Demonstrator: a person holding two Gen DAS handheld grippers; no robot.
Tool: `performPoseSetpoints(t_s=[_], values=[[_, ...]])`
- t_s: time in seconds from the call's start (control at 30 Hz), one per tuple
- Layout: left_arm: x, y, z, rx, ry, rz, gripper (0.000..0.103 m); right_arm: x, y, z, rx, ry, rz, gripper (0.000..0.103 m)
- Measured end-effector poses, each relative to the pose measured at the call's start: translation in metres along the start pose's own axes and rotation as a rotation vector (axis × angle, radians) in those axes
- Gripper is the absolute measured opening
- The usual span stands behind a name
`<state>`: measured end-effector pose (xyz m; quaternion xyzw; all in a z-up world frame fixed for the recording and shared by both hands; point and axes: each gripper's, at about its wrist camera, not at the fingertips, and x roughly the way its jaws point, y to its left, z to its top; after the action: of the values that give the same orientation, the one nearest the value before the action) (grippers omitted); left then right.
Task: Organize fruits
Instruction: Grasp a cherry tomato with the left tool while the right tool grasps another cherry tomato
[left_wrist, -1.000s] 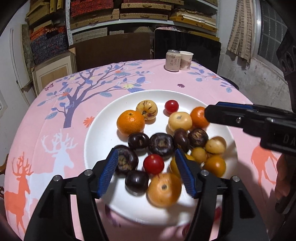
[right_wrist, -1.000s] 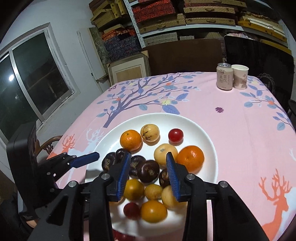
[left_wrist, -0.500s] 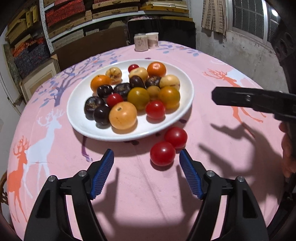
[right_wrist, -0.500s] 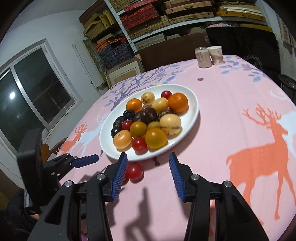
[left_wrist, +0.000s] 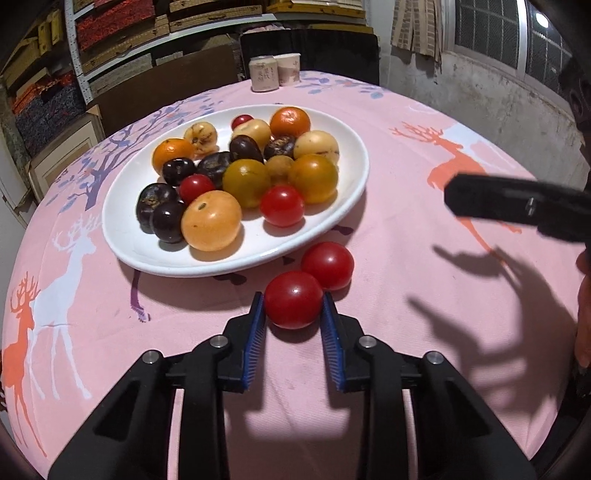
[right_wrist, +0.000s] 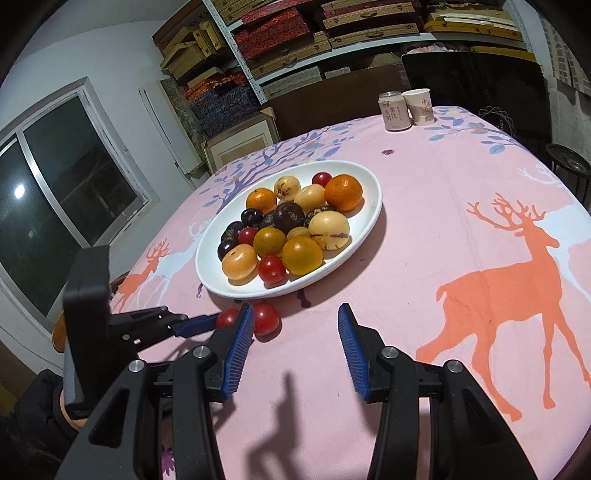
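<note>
2 tomatoes lie on the tablecloth before the fruit-filled plate.

Glossy white plate sits on matt pink cloth.

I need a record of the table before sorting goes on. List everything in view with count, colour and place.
plate: one, white, middle of the table
tangerines: two, orange, far side of the plate
dark fruits: six, dark purple, left and centre of the plate
yellow fruits: seven, pale yellow to amber, across the plate
plate tomatoes: three, red, on the plate
held tomato: one, red, on the cloth before the plate
second tomato: one, red, beside it
can: one, beige, far edge
paper cup: one, white, next to the can
tablecloth: one, pink, deer print
left gripper: black, blue pads, shut on the held tomato
right gripper: black, blue pads, open, empty
</note>
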<state>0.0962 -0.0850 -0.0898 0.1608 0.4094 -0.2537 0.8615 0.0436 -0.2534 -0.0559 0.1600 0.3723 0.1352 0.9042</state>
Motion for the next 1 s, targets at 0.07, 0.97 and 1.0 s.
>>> performPoseSetpoints(t_s=[0.07, 0.97, 1.0], values=[[-0.007, 0.005, -0.001, -0.017, -0.021, 0.002, 0.03, 0.004, 0.002, -0.001, -0.007, 0.02, 0.001, 0.047], [-0.048, 0.044, -0.029, -0.128, -0.052, -0.002, 0.03, 0.079, 0.066, -0.004, -0.312, 0.18, -0.127, 0.028], [-0.048, 0.045, -0.029, -0.128, -0.051, -0.002, 0.03, 0.077, 0.066, -0.005, -0.311, 0.176, -0.124, 0.028]])
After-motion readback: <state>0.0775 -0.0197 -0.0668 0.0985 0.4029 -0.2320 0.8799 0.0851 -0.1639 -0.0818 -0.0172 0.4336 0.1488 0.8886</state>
